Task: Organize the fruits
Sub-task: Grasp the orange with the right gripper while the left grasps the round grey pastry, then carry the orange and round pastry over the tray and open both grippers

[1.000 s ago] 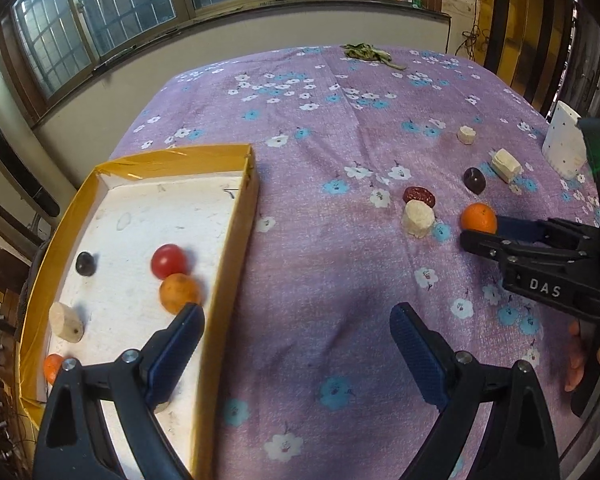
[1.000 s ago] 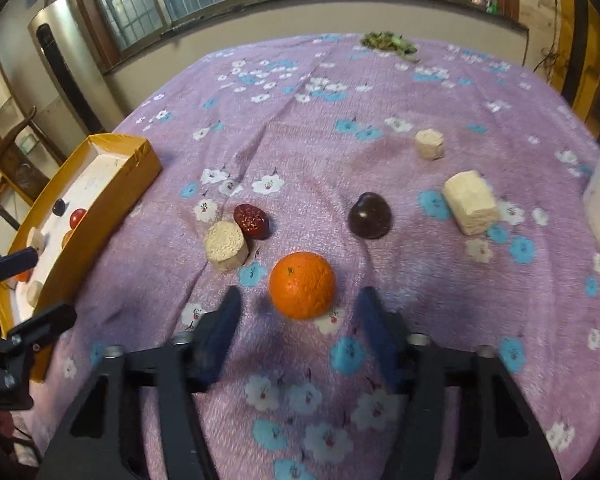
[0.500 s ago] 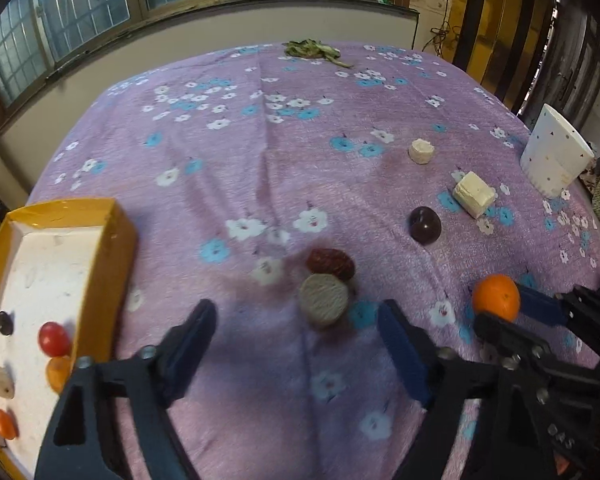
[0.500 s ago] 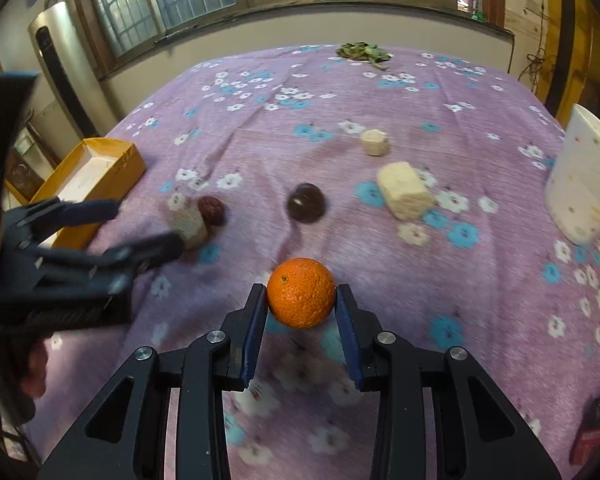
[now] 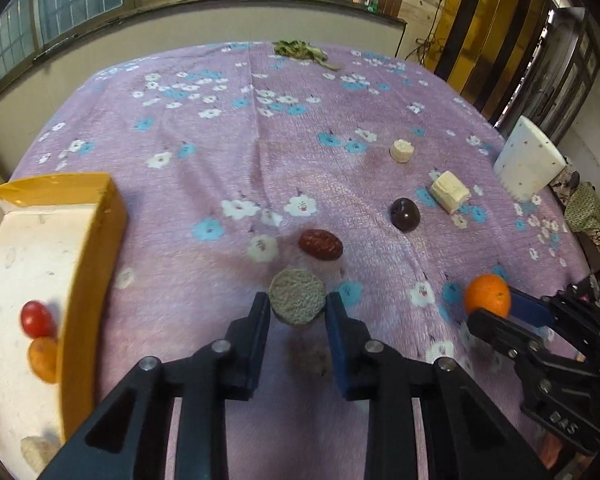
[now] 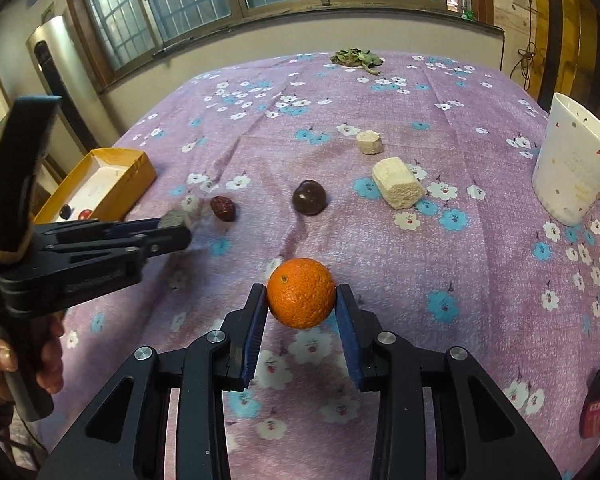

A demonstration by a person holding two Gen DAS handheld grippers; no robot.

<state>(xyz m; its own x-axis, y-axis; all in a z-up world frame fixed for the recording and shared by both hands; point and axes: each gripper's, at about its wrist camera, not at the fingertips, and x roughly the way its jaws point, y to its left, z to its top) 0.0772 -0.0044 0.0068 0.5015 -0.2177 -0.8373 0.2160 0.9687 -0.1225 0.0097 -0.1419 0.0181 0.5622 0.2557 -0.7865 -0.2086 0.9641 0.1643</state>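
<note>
My left gripper (image 5: 298, 306) is shut on a round beige chunk (image 5: 297, 297) and holds it above the purple flowered cloth; it also shows in the right wrist view (image 6: 176, 224). My right gripper (image 6: 301, 300) is shut on an orange (image 6: 301, 293), lifted off the cloth; the orange shows at the right of the left wrist view (image 5: 487, 295). A red date (image 5: 320, 244), a dark plum (image 5: 404, 214) and two beige chunks (image 5: 449, 191) (image 5: 402, 151) lie on the cloth. The yellow box (image 5: 88, 240) at the left holds a red tomato (image 5: 37, 319), an orange fruit and other pieces.
A white spotted cup (image 6: 576, 168) stands at the right edge of the table. A heap of green leaves (image 6: 356, 58) lies at the far edge. A small dark red object (image 6: 598, 412) lies near the front right. A hand (image 6: 16, 356) holds the left gripper's handle.
My left gripper has swung from the box to the beige chunk, shut on it and lifted it. My right gripper has shut on the orange and raised it.
</note>
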